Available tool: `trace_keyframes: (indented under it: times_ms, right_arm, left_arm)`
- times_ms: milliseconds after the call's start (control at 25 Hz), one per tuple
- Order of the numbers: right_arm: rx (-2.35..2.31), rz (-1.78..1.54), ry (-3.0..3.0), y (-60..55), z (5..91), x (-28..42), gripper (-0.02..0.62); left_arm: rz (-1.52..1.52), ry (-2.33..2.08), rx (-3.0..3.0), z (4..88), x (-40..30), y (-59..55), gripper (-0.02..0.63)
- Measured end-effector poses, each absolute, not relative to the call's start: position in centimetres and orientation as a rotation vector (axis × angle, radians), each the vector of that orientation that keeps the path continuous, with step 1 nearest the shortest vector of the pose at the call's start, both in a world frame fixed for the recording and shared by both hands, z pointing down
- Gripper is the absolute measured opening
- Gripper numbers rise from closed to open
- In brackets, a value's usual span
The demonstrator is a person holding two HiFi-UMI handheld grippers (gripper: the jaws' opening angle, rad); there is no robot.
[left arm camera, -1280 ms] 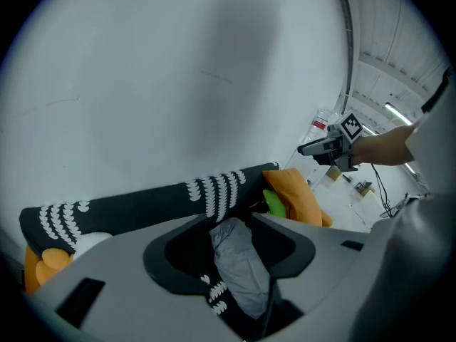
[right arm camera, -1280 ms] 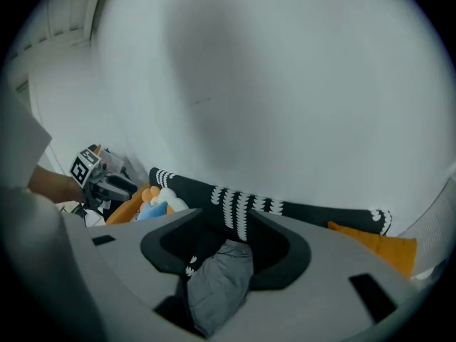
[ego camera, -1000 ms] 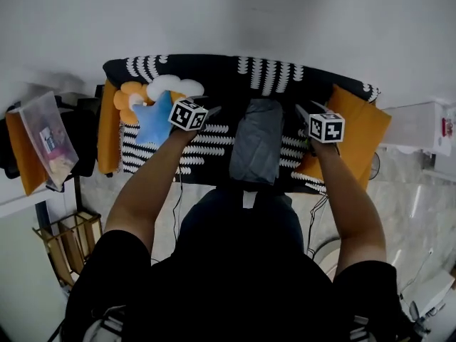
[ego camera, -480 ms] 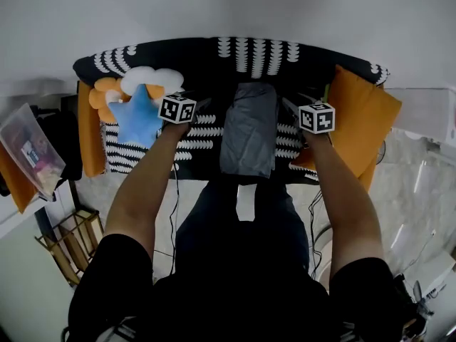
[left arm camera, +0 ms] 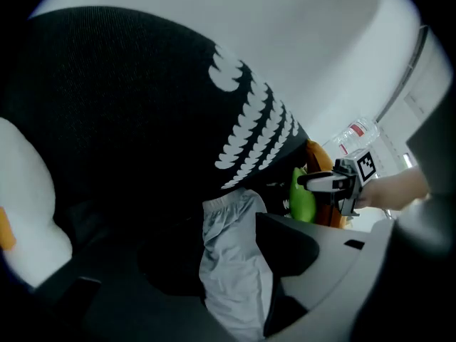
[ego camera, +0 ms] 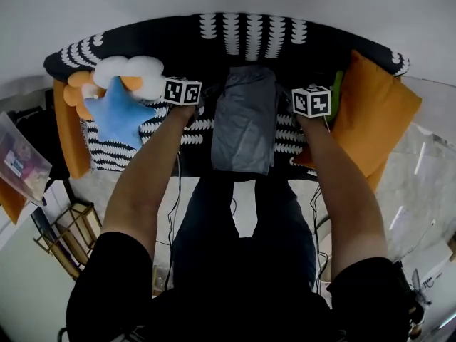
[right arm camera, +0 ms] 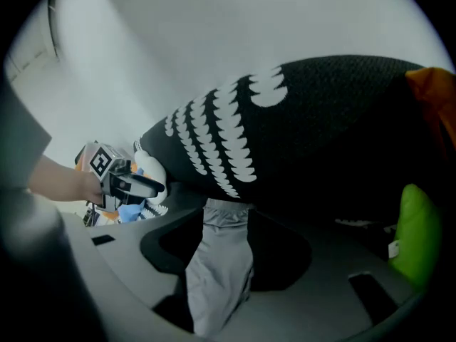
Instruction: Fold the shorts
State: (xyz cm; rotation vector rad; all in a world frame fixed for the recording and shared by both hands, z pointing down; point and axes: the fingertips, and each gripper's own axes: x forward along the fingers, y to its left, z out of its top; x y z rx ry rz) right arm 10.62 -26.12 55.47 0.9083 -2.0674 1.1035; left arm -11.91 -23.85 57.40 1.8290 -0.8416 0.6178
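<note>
The grey shorts (ego camera: 244, 120) lie as a long narrow strip on the black-and-white patterned cover (ego camera: 249, 34), waistband at the far end. My left gripper (ego camera: 205, 97) hangs by the strip's left edge and my right gripper (ego camera: 286, 95) by its right edge. In the left gripper view the jaws are opening around the gap (left arm camera: 214, 262); the shorts (left arm camera: 231, 262) show beyond it, unpinched. The right gripper (right arm camera: 224, 262) stands open, with the shorts (right arm camera: 217, 269) lying past its jaws. Each gripper sees the other: the right gripper (left arm camera: 313, 182) and the left gripper (right arm camera: 139, 185).
A blue star cushion (ego camera: 117, 114) and a white cloud cushion (ego camera: 128, 70) lie left of the shorts. An orange pillow (ego camera: 370, 112) and a green object (ego camera: 336, 84) lie to the right. A wooden rack (ego camera: 64, 234) stands on the floor at left.
Both grippers have come down toward the cover, one on each side of the shorts. The head view has tilted, so the cover now sits higher in the picture. The shorts lie as before.
</note>
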Motion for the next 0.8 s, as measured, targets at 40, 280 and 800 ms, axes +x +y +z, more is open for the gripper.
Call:
trace_keyframes:
  times_ms: [40, 280, 800]
  right_arm:
    - [0.907, 1.110, -2.061, -26.3, 56.5, 10.6, 0.206]
    - [0.956, 1.198, -1.999, -27.6, 63.2, 10.1, 0.227]
    - [1.082, 1.481, -1.852, -29.8, 72.5, 8.7, 0.281]
  left_arm:
    - [0.613, -0.840, 1.819, 58.5, -11.6, -24.2, 0.252]
    - [0.582, -0.842, 1.768, 64.7, -10.6, -25.6, 0.256]
    - [0.557, -0.794, 1.731, 72.0, -6.6, -27.6, 0.270]
